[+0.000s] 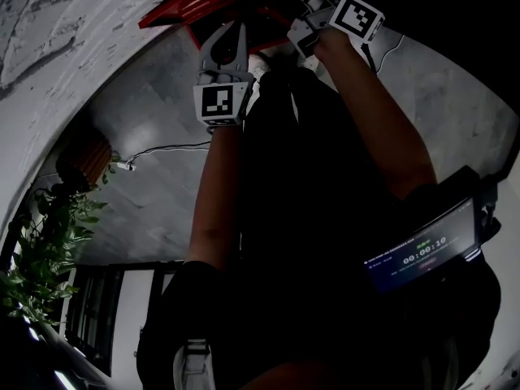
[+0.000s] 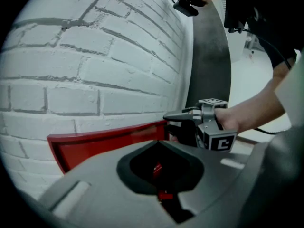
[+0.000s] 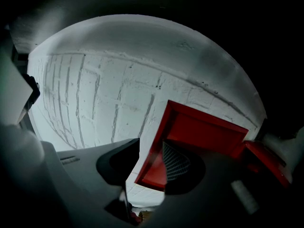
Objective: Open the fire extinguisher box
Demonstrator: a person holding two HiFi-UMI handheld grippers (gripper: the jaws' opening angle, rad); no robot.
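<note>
The red fire extinguisher box [image 1: 203, 6] hangs on a white brick wall [image 2: 95, 70]. In the left gripper view its red edge [image 2: 104, 144] runs just beyond my left gripper [image 2: 159, 148], whose grey jaws lie together with nothing seen between them. My right gripper [image 2: 176, 123] reaches the box's right end with one finger above the red edge. In the right gripper view the right gripper [image 3: 151, 144] stands open, and the box's red frame [image 3: 204, 132] shows through the gap, with no pad pressing on it. In the head view both the left gripper [image 1: 231, 32] and the right gripper [image 1: 302, 6] sit at the box.
A dark column [image 2: 211, 65] stands right of the brick wall. A leafy plant [image 1: 49, 250] is at the head view's left, and a thin cable [image 1: 162, 149] crosses the grey surface. A small screen with a timer [image 1: 422, 250] sits at the person's right.
</note>
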